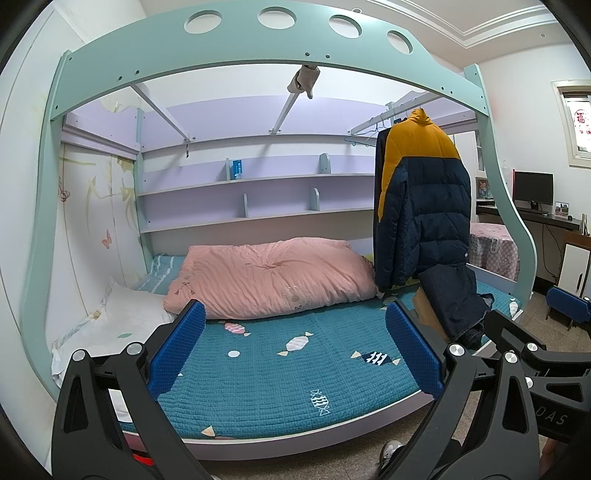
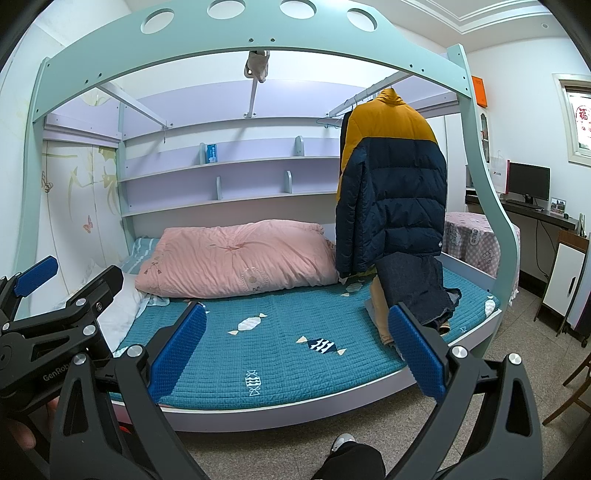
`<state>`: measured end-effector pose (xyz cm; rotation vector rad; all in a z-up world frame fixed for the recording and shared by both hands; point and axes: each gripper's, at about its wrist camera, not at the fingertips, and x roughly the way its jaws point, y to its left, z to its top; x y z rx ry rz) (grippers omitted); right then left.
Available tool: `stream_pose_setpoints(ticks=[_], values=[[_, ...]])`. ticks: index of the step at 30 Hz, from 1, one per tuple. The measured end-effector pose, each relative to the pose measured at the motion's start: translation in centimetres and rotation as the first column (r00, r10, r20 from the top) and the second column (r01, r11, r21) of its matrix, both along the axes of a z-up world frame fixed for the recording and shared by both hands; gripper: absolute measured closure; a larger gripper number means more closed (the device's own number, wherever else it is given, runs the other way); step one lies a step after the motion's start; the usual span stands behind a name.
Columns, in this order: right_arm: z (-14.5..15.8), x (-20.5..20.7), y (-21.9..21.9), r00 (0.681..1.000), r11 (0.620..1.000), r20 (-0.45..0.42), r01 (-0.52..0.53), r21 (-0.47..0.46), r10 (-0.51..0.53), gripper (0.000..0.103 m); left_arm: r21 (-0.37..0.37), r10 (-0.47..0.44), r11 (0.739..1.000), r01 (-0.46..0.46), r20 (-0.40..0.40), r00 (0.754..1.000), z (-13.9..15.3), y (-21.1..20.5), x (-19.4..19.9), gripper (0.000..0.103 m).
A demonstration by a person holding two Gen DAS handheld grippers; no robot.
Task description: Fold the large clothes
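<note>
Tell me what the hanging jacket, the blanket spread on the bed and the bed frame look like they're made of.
Hanging jacket: probably a synthetic shell with puffy filling, going by the stitched, swollen channels and faint sheen. Blanket: quilted matte fabric, likely cotton, with close rows of stitching and printed candy shapes. Bed frame: looks like painted or laminated board, smooth pale green with cut round holes and visible screw heads.
</note>
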<state>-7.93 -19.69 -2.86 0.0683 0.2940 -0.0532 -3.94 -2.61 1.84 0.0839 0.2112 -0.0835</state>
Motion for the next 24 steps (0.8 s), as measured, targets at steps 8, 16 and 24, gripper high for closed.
stream_pose_setpoints(ticks=[8,16,24], values=[[0.01,-0.05,0.06,1.0,1.0,0.0,0.002,0.0,-0.002,0.008,0.0,0.003,1.0,-0.003,0.002,1.0,0.09,0.02,0.06,0.005],[0.04,-0.04,0.08,1.0,1.0,-0.001,0.002,0.002,-0.002,0.008,0.0,0.006,1.0,-0.006,0.001,1.0,0.25,0.15,0.18,0.005],[0.04,-0.03,0.06,1.0,1.0,-0.001,0.002,0.001,-0.002,0.008,0.0,0.006,1.0,-0.006,0.002,1.0,0.19,0.11,0.14,0.005]])
